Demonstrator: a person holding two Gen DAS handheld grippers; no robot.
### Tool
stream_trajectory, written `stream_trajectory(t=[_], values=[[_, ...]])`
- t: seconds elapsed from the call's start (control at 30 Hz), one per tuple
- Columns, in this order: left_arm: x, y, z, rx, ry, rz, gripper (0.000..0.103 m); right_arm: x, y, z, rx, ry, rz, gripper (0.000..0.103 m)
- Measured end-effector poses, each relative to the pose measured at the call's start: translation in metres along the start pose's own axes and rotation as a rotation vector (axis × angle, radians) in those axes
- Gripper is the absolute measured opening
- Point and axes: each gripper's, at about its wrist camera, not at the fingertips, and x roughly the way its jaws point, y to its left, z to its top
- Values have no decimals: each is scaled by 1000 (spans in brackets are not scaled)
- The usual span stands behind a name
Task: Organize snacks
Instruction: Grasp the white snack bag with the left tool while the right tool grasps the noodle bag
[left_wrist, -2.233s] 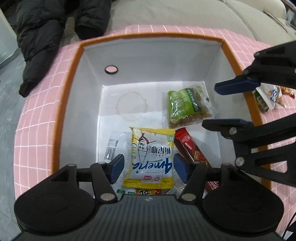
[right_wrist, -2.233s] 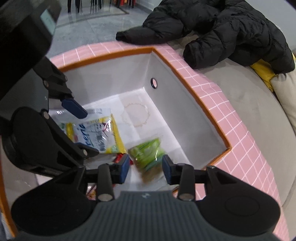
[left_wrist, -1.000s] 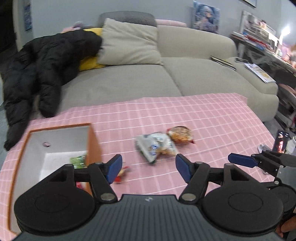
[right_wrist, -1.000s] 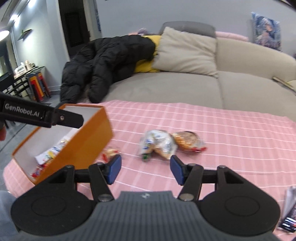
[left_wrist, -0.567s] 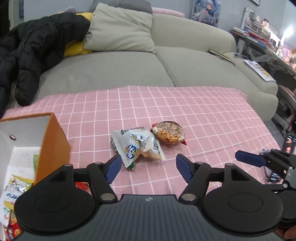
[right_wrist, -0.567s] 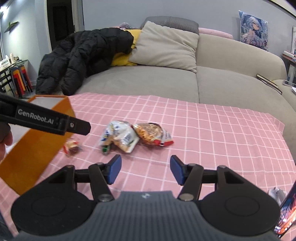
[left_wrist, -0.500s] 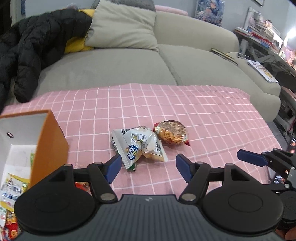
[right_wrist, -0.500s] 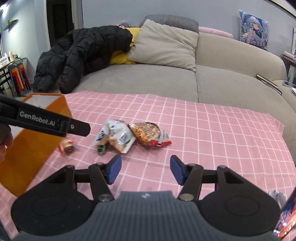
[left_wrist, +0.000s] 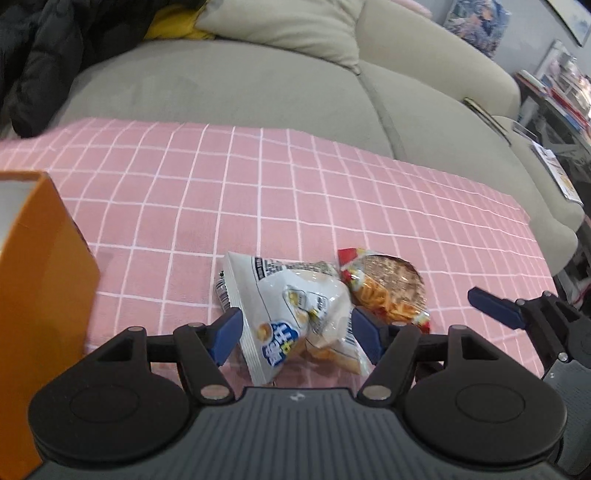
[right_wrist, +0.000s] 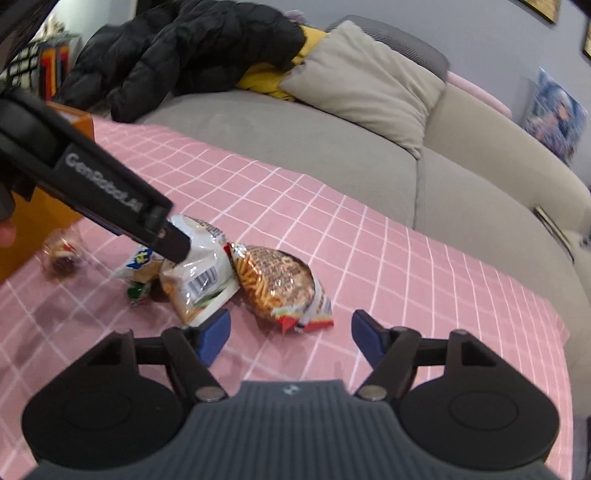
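White lettering reading "GenRobot.AI" runs along the black side of the left gripper (right_wrist: 177, 251), seen from the right wrist camera. A barcode shows on the back of the white snack bag (right_wrist: 199, 280), its digits too small to read. Blue and yellow characters mark the front of the same bag (left_wrist: 291, 310), too distorted to make out.

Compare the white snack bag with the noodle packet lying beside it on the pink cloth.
The white snack bag is opaque, white with blue print and a barcode; the noodle packet is clear, showing an orange-brown round cake, with red ends. The white snack bag lies between the open left gripper's fingers; the noodle packet lies ahead of the right gripper, whose jaws are opening. Both lie touching, outside the orange box.
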Motion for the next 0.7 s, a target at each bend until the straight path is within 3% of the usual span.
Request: stream_trajectory(t=[0.27,0.37,0.6,0.7], values=[[24,7,4,-27,10,-9,84,38,5,10,-56,15,3,69],[30,8,4,-21,6,-9,85,47,10,10,-71,25,12,62],[30,-1,5,26,-12,-15,63,52,17,7,-104,24,-28,49],[29,-5,3,41,-20,-3,60,50,17,6,-108,26,-28,41]])
